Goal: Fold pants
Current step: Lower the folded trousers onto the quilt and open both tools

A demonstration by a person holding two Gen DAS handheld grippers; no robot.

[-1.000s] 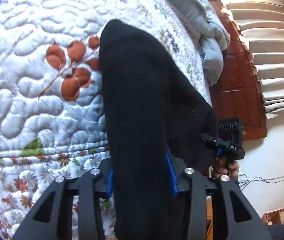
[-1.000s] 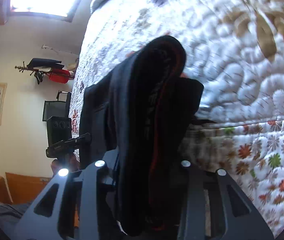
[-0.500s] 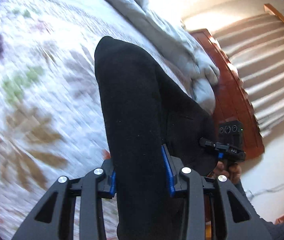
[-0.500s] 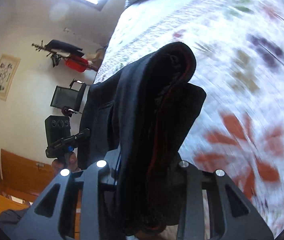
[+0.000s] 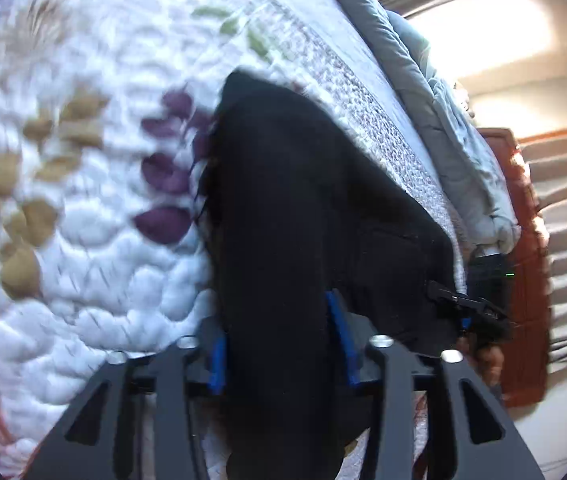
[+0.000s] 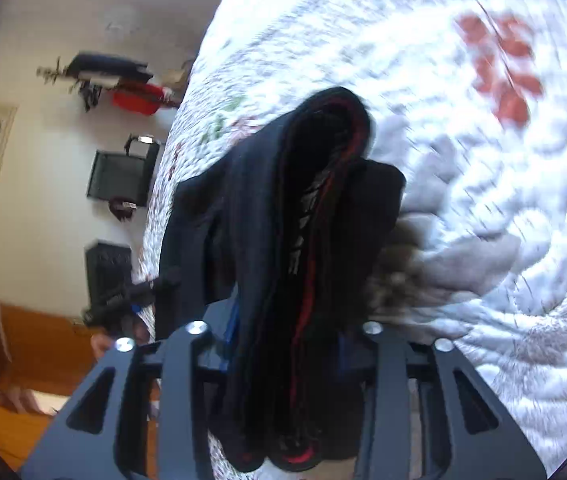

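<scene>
- The person is carrying the black pants above the quilted bed; I judge the step is a fold being brought over.
- The left gripper is clamping one bunched edge, and the right gripper is clamping the red-trimmed edge.
- Next, I think both edges need lowering together and flat on the quilt.
- I am counting one pants, two grippers, one grey blanket at the far side.
</scene>
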